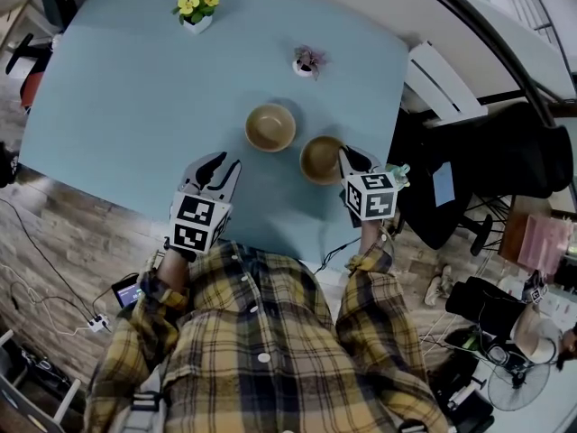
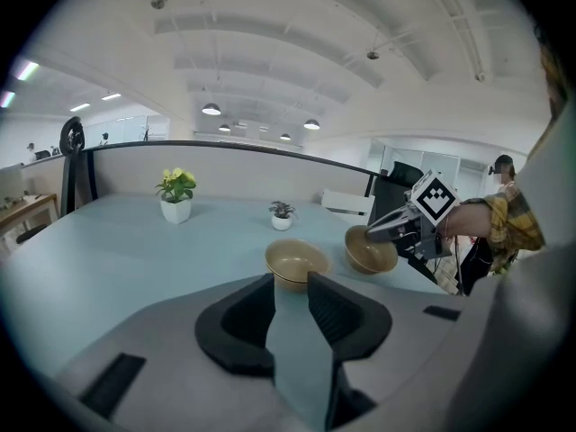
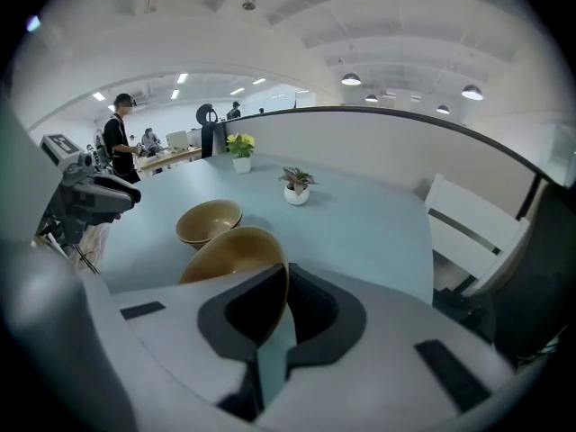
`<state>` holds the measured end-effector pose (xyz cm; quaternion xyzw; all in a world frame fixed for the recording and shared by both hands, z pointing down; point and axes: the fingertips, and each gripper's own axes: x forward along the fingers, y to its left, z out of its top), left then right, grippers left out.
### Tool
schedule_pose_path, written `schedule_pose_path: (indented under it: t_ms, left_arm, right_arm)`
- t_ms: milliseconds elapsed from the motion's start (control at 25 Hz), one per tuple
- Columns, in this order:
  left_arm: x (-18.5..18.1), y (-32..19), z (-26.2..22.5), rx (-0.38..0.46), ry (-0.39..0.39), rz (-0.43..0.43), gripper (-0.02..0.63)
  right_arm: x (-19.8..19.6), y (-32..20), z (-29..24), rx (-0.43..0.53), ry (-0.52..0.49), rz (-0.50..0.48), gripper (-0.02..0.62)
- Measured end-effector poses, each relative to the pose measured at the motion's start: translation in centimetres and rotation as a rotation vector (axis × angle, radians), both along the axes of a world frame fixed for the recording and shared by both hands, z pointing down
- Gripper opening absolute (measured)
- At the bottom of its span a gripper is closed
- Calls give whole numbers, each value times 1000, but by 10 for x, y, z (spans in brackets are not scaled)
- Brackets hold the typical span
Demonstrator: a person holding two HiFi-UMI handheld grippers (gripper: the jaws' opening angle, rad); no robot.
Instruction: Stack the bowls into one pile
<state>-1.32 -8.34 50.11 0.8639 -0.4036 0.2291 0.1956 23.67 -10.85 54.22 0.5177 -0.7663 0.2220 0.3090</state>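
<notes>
A: With the right gripper point(image 1: 347, 159) over the near right part of the table point(image 1: 135, 106), how do its jaws stand?
B: Clamped on the rim of 1 tan bowl point(image 1: 320, 159). The right gripper view shows the wall of that bowl pinched between the 2 pads, with the bowl tilted.
A: Is its base touching the table?
B: Cannot tell from any view.
A: Left gripper point(image 1: 214, 165)?
B: Jaws apart, with only bare tabletop in the gap. It points at the second bowl point(image 1: 270, 127), short of it.
A: Where is the second bowl?
B: Upright on the table, just beside the held one and apart from it.
A: Other items?
B: 2 pots farther back: yellow flowers point(image 1: 196, 9) and a small plant point(image 1: 307, 61).
</notes>
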Motion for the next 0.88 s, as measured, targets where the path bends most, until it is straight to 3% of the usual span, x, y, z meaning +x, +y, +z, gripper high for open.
schedule_pose_path:
  t_ms: [440,640,880]
  left_arm:
    - [-3,-1,-6,12,16,-28,103]
    - [-11,0,-9,12,18,-56,103]
    - [-21,3,-7,5,16,-90,103]
  right_arm:
    - [-39,-28,-55,140,-7,-115,17]
    - [-72,-48,-67,174,-86,-149,17]
    - [-97,-60,-55,149,-205,-99,17]
